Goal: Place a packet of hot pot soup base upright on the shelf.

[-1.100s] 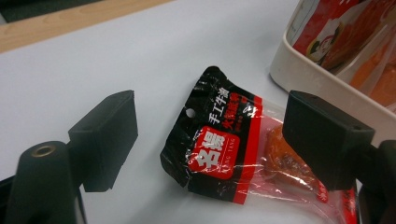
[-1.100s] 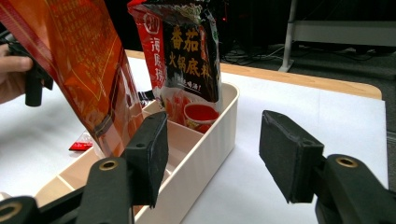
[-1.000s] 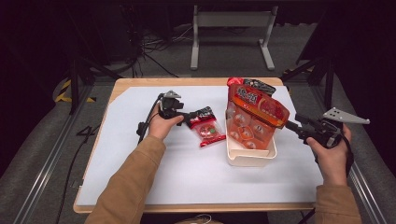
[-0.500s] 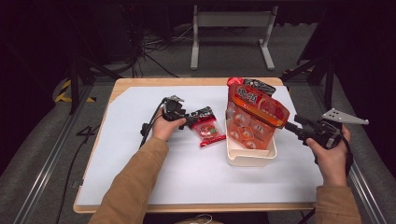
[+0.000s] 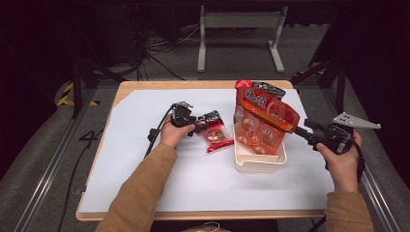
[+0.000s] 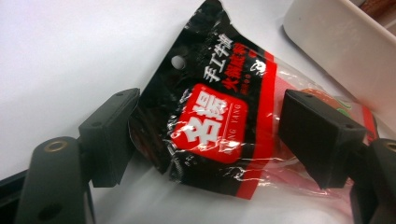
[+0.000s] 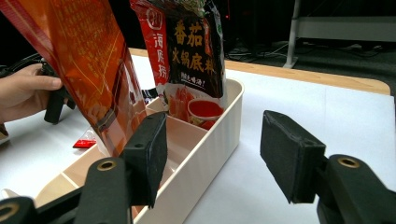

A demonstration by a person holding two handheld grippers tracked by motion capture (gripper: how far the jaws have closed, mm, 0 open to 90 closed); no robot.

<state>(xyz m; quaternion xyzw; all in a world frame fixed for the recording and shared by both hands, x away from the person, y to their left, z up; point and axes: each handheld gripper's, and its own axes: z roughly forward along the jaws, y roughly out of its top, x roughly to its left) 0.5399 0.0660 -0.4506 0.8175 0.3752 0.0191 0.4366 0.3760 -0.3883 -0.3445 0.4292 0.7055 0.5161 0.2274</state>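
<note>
A small black-and-red snack packet (image 5: 216,133) lies flat on the white table cover beside a cream bin (image 5: 259,164). My left gripper (image 5: 197,126) is open, and in the left gripper view its jaws stand on either side of the packet (image 6: 212,126), low over the table. An orange bag (image 5: 267,120) stands tilted in the bin, with a red-and-black sauce packet (image 5: 261,90) behind it. My right gripper (image 5: 303,131) is open just right of the bin. In the right gripper view, the right gripper (image 7: 219,158) has the bin's near wall (image 7: 205,149) between its jaws, with the orange bag (image 7: 79,60) to their left.
The bin has inner dividers (image 7: 184,123). The white cover (image 5: 145,164) spreads over a wooden table (image 5: 193,84), with free room at front and left. A cable (image 5: 157,130) trails from the left gripper. A metal stand (image 5: 239,29) is beyond the far edge.
My left gripper has slid right, up to the small packet, so its jaws now flank it. The right gripper has barely moved.
</note>
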